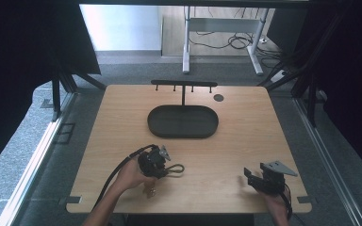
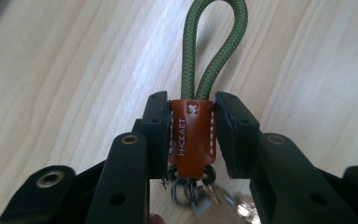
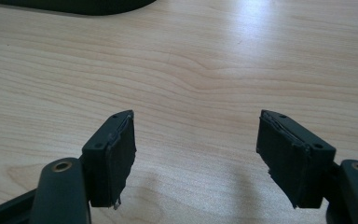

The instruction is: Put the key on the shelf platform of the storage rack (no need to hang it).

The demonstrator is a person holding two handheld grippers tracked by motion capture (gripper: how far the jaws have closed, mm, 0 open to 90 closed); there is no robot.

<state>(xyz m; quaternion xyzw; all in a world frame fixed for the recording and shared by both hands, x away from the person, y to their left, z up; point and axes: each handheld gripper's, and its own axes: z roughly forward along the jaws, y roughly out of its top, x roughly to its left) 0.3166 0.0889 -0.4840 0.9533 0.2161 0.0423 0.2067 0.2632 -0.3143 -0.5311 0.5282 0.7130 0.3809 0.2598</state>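
Your right gripper [image 1: 252,177] sits at the near right edge of the table [image 1: 245,122], jaws spread wide on nothing. Your left gripper [image 2: 192,135], near left, is clamped on the brown leather tab [image 2: 191,140] of a keychain whose green cord loop [image 2: 214,51] lies on the wood. Beyond stands the black oval tray [image 1: 183,121] with its hook rack [image 1: 184,84].

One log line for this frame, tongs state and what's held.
left tongs: shut on brown leather keychain tab with green cord loop | right tongs: open, nothing held | black oval tray: untouched

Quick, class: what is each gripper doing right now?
Left gripper: closed on the keychain's brown leather tab.
Right gripper: open, holding nothing.
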